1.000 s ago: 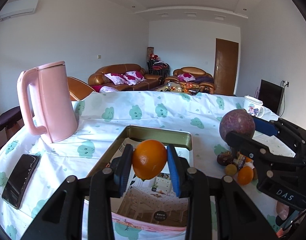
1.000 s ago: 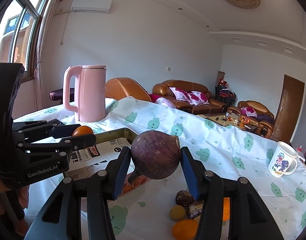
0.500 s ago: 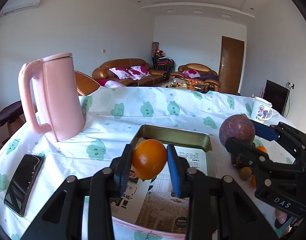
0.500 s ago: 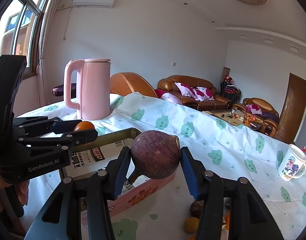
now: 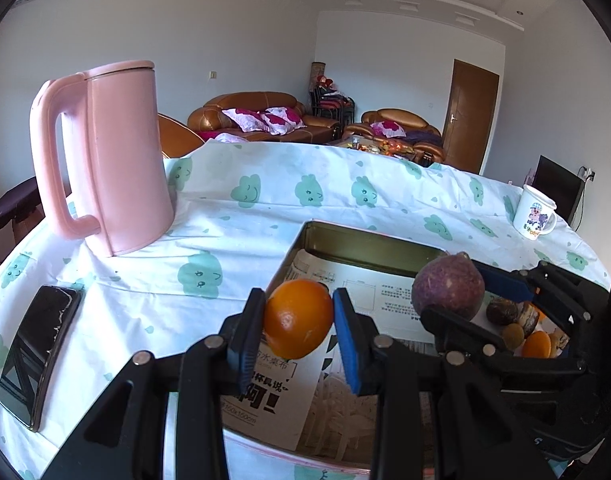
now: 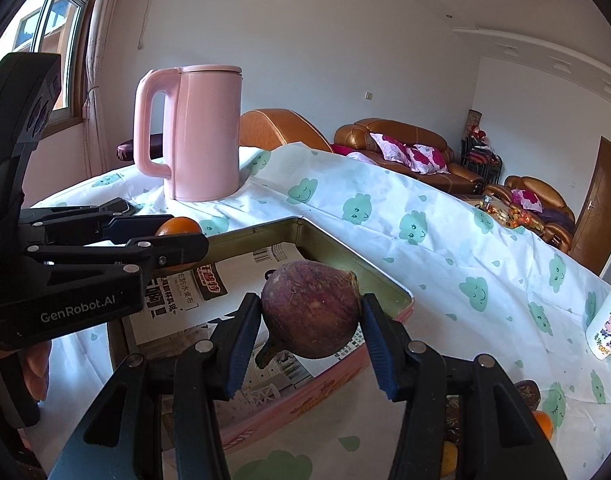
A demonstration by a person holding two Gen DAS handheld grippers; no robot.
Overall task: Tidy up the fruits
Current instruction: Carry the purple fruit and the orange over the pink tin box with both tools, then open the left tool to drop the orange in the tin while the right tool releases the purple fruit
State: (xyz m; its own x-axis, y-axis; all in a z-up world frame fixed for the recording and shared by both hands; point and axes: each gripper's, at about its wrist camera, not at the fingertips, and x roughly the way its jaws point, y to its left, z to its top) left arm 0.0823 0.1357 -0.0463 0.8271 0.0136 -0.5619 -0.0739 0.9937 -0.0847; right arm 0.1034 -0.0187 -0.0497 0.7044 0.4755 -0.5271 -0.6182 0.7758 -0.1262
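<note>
My left gripper [image 5: 298, 320] is shut on an orange [image 5: 297, 318] and holds it above the left edge of a paper-lined metal tin [image 5: 361, 242]. My right gripper [image 6: 311, 322] is shut on a round purple fruit [image 6: 310, 316] above the tin's near right side [image 6: 345, 256]. The purple fruit [image 5: 447, 290] and right gripper also show in the left wrist view; the orange [image 6: 179, 226] shows in the right wrist view. Several small fruits [image 5: 517, 326] lie on the cloth right of the tin.
A tall pink kettle [image 5: 105, 152] stands at the table's left back. A black phone [image 5: 37, 356] lies at the left front edge. A white cartoon mug [image 5: 535, 216] stands at the far right. The table has a white cloth with green clouds [image 5: 265, 196].
Both grippers have moved forward and left over the tin, still holding their fruits. The tin and kettle look nearer; the loose fruits have slid to the right of the views.
</note>
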